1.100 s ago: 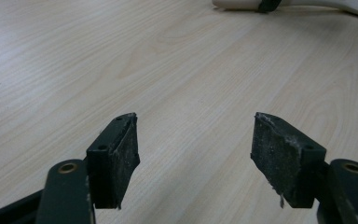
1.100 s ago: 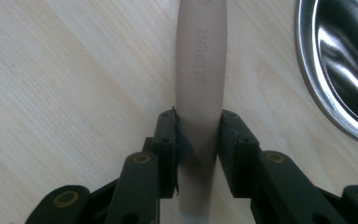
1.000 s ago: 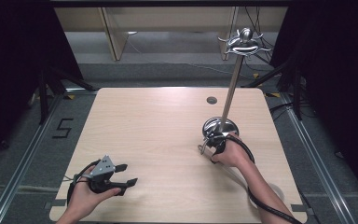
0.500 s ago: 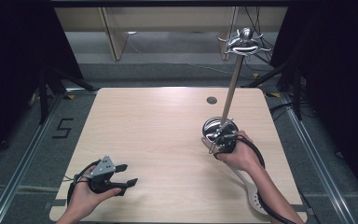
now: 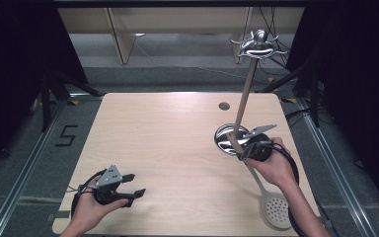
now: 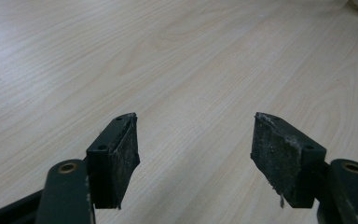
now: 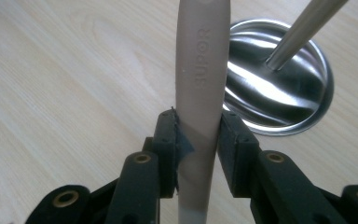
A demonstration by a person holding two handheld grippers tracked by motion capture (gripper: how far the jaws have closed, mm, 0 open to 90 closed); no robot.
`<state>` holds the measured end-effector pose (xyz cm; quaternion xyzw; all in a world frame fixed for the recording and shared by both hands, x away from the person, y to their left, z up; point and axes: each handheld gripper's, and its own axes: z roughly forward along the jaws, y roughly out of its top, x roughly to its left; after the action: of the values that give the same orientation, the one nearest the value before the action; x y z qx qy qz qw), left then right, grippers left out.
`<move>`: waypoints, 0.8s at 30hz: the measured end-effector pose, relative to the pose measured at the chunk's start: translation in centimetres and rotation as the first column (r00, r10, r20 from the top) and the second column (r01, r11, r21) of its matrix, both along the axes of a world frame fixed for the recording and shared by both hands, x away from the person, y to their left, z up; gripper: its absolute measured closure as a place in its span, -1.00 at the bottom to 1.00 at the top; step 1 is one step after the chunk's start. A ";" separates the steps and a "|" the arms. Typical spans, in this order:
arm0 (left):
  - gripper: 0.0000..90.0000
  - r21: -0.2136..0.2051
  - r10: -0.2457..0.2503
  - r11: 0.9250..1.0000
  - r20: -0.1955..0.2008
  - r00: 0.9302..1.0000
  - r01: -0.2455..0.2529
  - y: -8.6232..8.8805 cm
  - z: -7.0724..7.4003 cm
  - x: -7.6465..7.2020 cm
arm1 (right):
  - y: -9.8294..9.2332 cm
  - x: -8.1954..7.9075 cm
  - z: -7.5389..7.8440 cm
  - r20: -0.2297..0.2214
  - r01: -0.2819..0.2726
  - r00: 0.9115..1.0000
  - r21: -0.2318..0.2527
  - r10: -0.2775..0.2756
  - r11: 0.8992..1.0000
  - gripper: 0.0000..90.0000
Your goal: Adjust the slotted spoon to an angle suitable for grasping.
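The right gripper (image 5: 246, 149) clamps the slotted spoon (image 5: 269, 197) by its taupe handle at lower right of the high view, just beside the steel stand base (image 7: 279, 93). The spoon's long axis runs diagonally, perforated head toward the bottom-right corner. The left gripper (image 6: 193, 154) gapes wide over bare table (image 5: 168, 133).

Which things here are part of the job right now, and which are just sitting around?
In play:
- right gripper, shut on the skimmer handle
- skimmer
- utensil stand, its round base beside the handle

Idle:
- left gripper, open over bare table
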<state>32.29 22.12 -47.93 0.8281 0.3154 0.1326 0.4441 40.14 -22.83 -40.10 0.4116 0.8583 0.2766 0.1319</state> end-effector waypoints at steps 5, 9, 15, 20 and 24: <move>-0.31 0.000 0.005 1.000 0.004 1.000 -0.005 0.0 0.0 0.0 | -0.8 -0.7 0.3 0.049 0.028 0.998 0.035 -0.030 0.999 0.57; -0.31 0.001 0.005 1.000 0.004 1.000 -0.005 0.0 -0.1 0.0 | -1.7 -1.2 0.8 0.101 0.037 0.994 0.063 -0.043 0.997 0.57; -0.31 -0.010 0.010 1.000 -0.004 1.000 -0.010 -0.1 -0.1 0.0 | -3.2 -2.4 1.7 0.180 0.065 0.980 0.136 -0.089 0.989 0.57; -0.31 -0.005 0.010 1.000 -0.003 1.000 -0.010 -0.1 -0.1 0.0 | -4.1 -3.3 1.9 0.231 0.104 0.962 0.190 -0.148 0.976 0.57; -0.31 -0.008 0.008 1.000 -0.011 1.000 -0.008 -0.1 -0.1 0.0 | -4.7 -3.7 2.0 0.257 0.106 0.953 0.205 -0.158 0.973 0.57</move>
<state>32.24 21.98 -48.02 0.8256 0.3218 0.1285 0.4452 36.48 -27.52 -38.07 0.4372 0.7723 0.4012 0.2268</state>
